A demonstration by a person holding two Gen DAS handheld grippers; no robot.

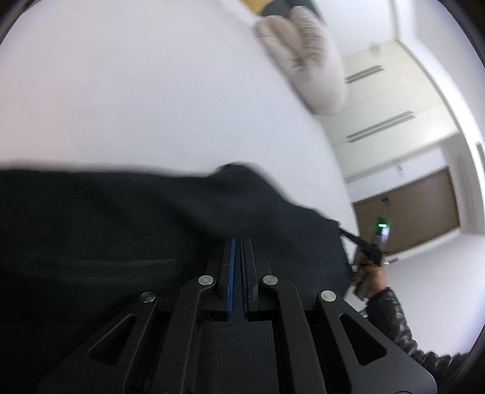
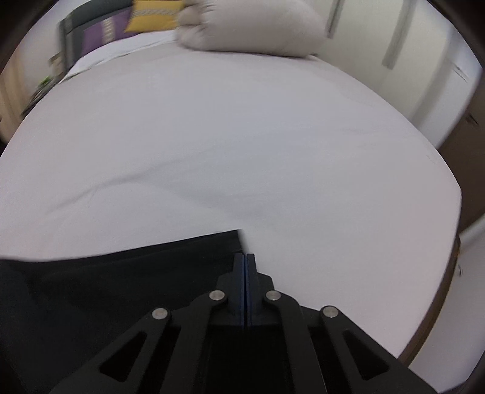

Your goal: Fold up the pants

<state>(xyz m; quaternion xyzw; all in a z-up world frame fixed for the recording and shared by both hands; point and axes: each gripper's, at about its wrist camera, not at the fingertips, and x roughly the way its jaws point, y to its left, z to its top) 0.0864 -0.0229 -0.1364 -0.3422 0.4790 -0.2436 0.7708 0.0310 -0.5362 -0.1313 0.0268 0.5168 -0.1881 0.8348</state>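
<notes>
Dark navy pants [image 1: 121,230] hang spread above a white bed sheet [image 1: 136,91]. My left gripper [image 1: 239,242] is shut on the pants' edge, with cloth pinched between the blue pads. My right gripper [image 2: 245,257] is shut on a corner of the same pants [image 2: 106,288], which stretch off to the left over the sheet [image 2: 227,145]. In the left wrist view the right gripper [image 1: 368,251] shows at the right, gripping the pants' far corner. Both views are blurred by motion.
A beige pillow [image 2: 251,27] lies at the head of the bed; it also shows in the left wrist view [image 1: 306,57]. A yellow cushion [image 2: 151,16] and a purple one [image 2: 97,36] lie behind. White wardrobe doors [image 1: 391,103] stand beside the bed.
</notes>
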